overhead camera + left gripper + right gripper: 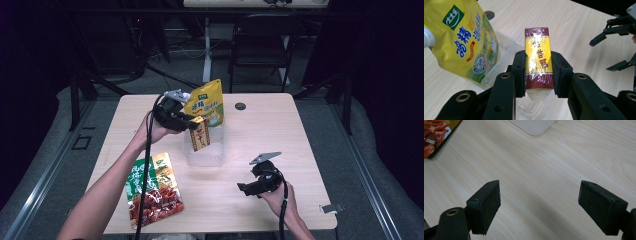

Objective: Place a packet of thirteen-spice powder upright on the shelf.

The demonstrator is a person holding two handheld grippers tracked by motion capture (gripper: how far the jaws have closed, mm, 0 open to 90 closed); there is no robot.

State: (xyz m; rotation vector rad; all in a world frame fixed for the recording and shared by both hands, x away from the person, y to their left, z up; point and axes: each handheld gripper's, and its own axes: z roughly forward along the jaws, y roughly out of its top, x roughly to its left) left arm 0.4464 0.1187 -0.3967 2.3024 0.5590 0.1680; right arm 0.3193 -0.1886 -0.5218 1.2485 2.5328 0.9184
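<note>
High view has the left gripper (186, 121) up over the clear plastic tray (216, 158) in the middle of the table (260, 130), jaws clenched on the red-and-yellow packet (200, 133), which hangs upright above the tray's near half. Left gripper view confirms the hold: both pads press flat on the packet's (538, 62) long sides, its film wrap glinting, the tray (506, 53) open beneath.

And the risk, as I read it, is that glossy wrap. The pads hold only the lower half, so a quick tilt could let the packet slide or twist out and land outside the tray. A release from this height might tip it against the rim too.

Crowding matters as well. The yellow pouch (206, 102) stands in the tray's far end, leaning, just beside the packet; a nudge from the packet or the jaw could topple it.

Right gripper (246, 187) waits low near the table's front right, jaws released and wide apart over bare wood, well apart from the action. A green-and-red snack bag (153, 189) lies flat at front left, and a small dark disc (240, 106) sits behind the tray, both out of the way.
</note>
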